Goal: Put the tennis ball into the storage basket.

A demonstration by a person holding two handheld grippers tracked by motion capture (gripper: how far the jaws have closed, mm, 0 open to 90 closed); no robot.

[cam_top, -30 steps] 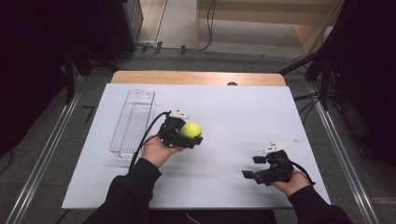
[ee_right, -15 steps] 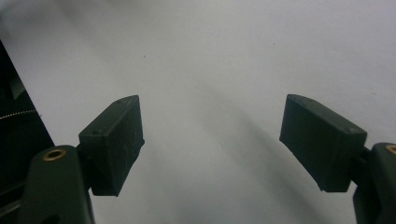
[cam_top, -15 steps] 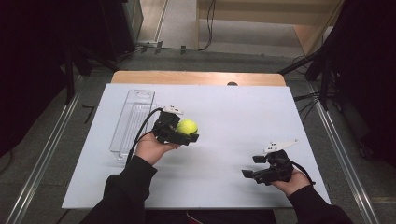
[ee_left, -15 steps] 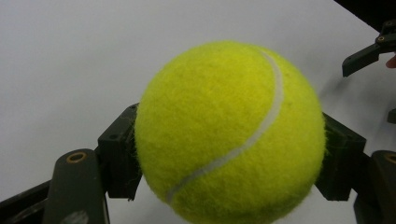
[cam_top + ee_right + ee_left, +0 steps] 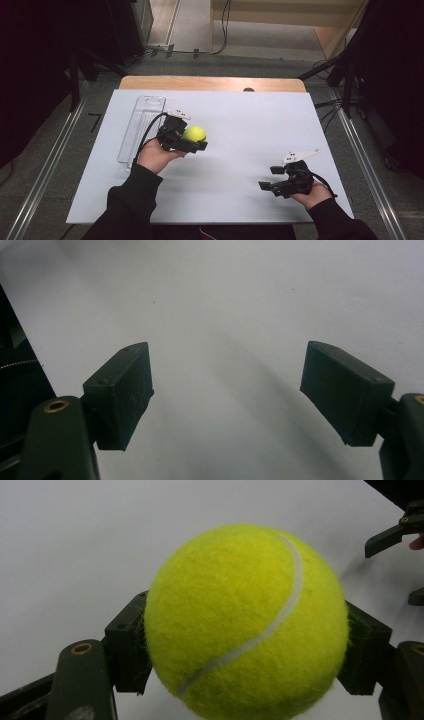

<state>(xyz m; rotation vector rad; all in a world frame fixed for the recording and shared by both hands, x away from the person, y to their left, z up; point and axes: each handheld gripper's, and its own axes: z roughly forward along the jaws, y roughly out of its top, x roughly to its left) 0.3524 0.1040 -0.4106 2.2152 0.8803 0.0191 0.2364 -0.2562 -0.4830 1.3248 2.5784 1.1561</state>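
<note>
2 hand-held grippers noted: our left hand-held gripper (image 5: 192, 141) clamps the tennis ball (image 5: 194, 133) above the desk (image 5: 250, 125), near the clear tray (image 5: 142, 120); right hand-held gripper (image 5: 274, 177) wide, idle. Carry step; next likely needs aligned release over tray.

White table top (image 5: 250, 125) wide open between your two hands, clear plastic tray (image 5: 141, 125) walling off your left side (just beside your left gripper (image 5: 192, 140)), bare surface ahead of your right gripper (image 5: 272, 177), nothing between its parted jaws.

High view overlooks table (image 5: 240, 120); gripper views close.
</note>
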